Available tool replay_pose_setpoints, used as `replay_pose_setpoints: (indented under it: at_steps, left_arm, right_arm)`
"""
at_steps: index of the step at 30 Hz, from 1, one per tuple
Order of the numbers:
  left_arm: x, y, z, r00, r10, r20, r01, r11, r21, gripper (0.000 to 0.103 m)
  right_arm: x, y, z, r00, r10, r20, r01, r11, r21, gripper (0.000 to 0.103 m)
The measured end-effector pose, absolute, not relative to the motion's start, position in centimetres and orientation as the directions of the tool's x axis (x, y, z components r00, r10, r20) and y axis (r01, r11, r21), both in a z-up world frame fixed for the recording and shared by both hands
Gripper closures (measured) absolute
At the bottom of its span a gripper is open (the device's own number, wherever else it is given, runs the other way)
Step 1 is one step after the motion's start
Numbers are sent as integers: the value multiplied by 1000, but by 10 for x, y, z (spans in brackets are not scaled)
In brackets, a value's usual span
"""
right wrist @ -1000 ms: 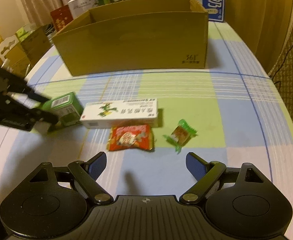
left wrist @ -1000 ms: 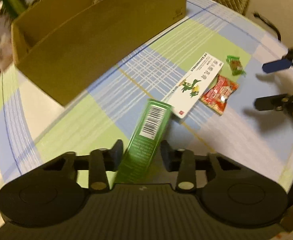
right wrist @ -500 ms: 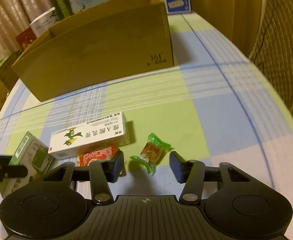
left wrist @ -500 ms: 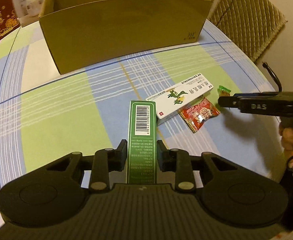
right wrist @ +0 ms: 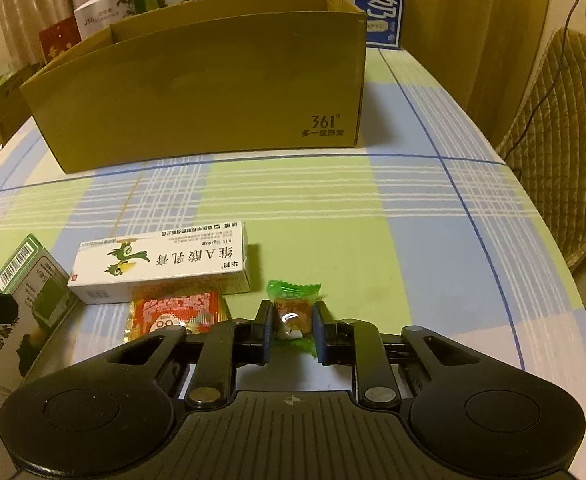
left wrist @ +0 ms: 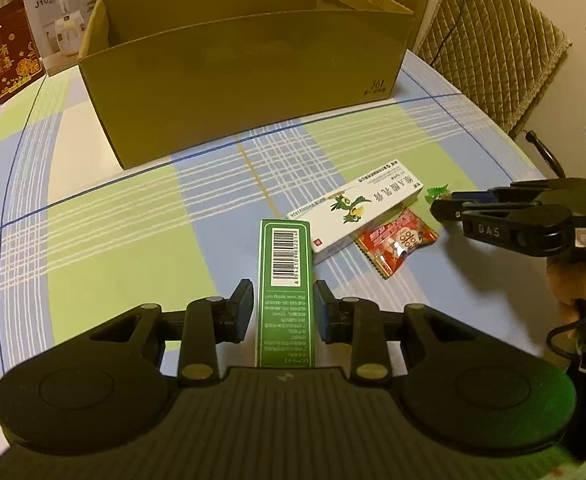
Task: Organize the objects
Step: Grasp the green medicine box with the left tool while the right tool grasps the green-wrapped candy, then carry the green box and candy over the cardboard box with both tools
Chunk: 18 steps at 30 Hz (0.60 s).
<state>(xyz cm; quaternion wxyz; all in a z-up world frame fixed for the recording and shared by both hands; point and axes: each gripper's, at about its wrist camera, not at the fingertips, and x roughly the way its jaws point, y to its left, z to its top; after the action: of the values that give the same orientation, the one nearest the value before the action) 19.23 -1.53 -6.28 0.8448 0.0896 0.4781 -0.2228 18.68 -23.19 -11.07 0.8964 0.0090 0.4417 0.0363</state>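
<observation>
Tongs on both sides are loaded: the left tongs point(left wrist: 281, 306) are clamped across the sides of the tall green cardboard carton with a barcode point(left wrist: 285, 272), and the right tongs point(right wrist: 293, 334) are pinched together on the small green-wrapped candy point(right wrist: 293, 306). Both things sit low over the blue-and-green checked surface point(right wrist: 433, 240), in front of the open brown cardboard box point(right wrist: 197, 100), which stands well apart from them at the far side.

Risks, as I judge them:

- The carton is held near its rear half, so most of its length sticks out forward. It could pivot or droop between the pads during a lift and clip the box's near wall.
- The candy's grip may be partly on crinkly wrapper, which could slide free mid-carry.
- The white rectangular medicine box with a green bird print point(right wrist: 161, 264) lies just beside the carton's front corner, and the red foil snack packet point(right wrist: 177, 312) lies tucked against it, near the right tongs. Either could be dragged or nudged if the tongs rise at a slant.
- The two tongs are near each other, so moving both toward the box at once invites a collision.
</observation>
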Motion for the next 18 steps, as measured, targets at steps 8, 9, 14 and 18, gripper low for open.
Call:
replay_pose_setpoints:
  at_steps: [8,9,14,18]
  left_arm:
    - [194,-20,-76,430,-270,-862,471,881,-41,76]
    - [194,-21,-77,428,-264,-864,473,881,-35,76]
    - [193,-27,-86,422,-228,-878,473,881,-1,78]
    - [193,-25,-86,418,-229,-879,453,892,-17,78]
  right_arm:
    - [179,-231,-105,610,95,-786,-68,995,68,86]
    - [179,-231,-105,610,97,-786,-69,995,69,86]
    - [173,-229,-104,606,108,-788,-77,994,77,86]
    - [168,-227,-100,607,120,-786,-85,993,87,86]
